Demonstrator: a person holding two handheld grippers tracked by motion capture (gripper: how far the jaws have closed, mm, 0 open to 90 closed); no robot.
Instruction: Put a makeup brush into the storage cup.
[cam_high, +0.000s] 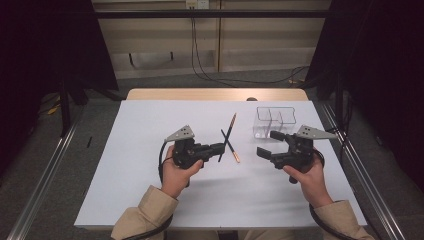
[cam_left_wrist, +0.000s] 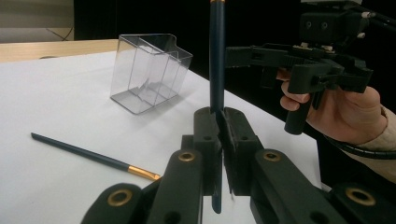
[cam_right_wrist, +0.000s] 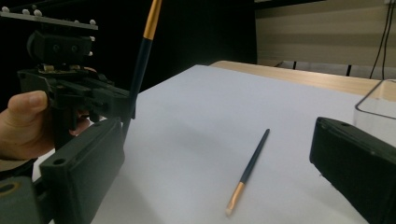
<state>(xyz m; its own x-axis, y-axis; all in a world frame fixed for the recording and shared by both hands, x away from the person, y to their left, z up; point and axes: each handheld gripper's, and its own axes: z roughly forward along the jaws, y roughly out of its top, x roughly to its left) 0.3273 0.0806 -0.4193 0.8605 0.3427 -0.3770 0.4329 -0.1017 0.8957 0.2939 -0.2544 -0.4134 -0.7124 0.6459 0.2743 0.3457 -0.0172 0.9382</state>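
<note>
1. The left gripper has its fingers clenched on one brush, pinching it low on the handle. Most of its length stands free above the grip, upright in the left gripper view and leaning away over the worktop in the high view.
2. Risk: with so short a hold, the brush could swivel or slide between the pads if its far end bumps anything, such as the rim of the holder.
3. The right gripper is released, its fingers wide apart with nothing between them, near the holder and facing the left gripper.
4. Risk: if the right gripper comes in for a handover, its fingers could knock the held brush aside before closing, or close on air beside the thin handle.
5. Risk: the holder looks light and clear; a nudge from either gripper could shift or tip it, and its narrow compartments leave little room for a tilted brush.
6. The second brush lies flat on the worktop, between the two grippers; in the high view the held brush crosses over it. A low sweep could roll it away.
7. Count: two brushes, one held and one lying; one clear holder with three compartments, all looking empty; two grippers.
</note>
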